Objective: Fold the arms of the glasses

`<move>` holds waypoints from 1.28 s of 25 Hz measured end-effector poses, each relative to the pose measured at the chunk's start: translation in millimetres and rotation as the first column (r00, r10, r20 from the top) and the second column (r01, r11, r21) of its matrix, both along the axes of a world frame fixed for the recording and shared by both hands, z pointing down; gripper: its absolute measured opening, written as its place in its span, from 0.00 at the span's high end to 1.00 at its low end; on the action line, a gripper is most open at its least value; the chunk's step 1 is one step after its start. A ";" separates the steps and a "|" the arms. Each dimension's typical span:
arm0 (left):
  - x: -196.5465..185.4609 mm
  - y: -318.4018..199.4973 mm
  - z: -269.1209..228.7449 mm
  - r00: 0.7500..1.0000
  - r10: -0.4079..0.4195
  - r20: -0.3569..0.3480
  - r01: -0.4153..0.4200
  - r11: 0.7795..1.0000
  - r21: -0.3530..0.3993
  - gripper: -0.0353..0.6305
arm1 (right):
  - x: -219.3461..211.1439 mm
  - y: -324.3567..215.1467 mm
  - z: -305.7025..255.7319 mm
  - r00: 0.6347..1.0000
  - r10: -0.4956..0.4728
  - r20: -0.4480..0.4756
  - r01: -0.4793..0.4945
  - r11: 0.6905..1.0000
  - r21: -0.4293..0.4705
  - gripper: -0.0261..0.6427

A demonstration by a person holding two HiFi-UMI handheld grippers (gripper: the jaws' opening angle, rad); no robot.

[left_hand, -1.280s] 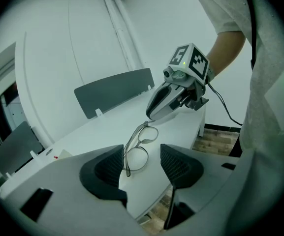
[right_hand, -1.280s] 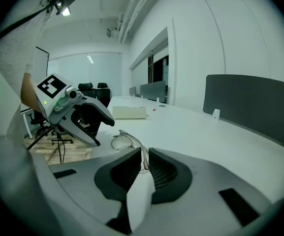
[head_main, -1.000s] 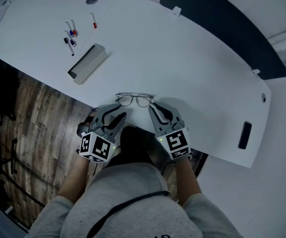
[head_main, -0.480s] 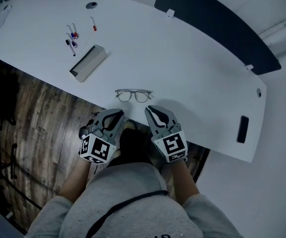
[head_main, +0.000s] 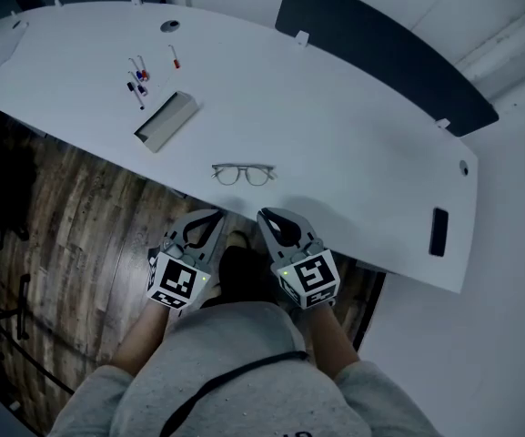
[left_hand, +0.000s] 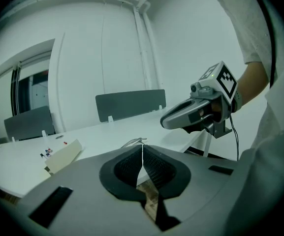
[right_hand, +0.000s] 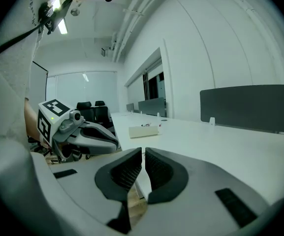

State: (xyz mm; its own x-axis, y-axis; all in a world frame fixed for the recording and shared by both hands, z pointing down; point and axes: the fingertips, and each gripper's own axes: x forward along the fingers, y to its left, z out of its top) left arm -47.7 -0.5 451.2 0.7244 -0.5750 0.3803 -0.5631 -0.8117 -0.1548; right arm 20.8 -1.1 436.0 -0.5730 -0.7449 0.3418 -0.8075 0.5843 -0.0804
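Left gripper (head_main: 208,216) (jaws just closed, empty) and right gripper (head_main: 267,215), jaws a slit apart, have left the glasses (head_main: 243,174) lying, seemingly folded.

In the head view the glasses (head_main: 243,174) are too small to tell whether their arms lie folded; the small pens (head_main: 137,73) beyond the box (head_main: 166,120) cannot be counted; the table (head_main: 25,62) is cut off at the left edge; in the left gripper view the left gripper (left_hand: 142,156) hides all but a sliver of the glasses.
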 end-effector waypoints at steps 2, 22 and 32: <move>-0.6 9.5 -3.4 1.000 0.005 -0.001 -0.005 1.000 0.009 0.92 | -3.0 8.8 -4.3 1.000 -0.003 0.004 0.003 1.000 0.010 0.91; -21.0 89.2 -51.2 0.988 -0.023 -0.152 0.028 0.999 0.030 0.92 | -39.6 101.3 -50.9 0.997 -0.028 0.069 0.023 0.998 0.063 0.92; -35.8 137.4 -59.8 0.966 -0.067 -0.248 0.066 0.998 -0.013 0.92 | -58.5 156.2 -60.3 0.994 -0.030 0.108 0.024 0.998 0.059 0.93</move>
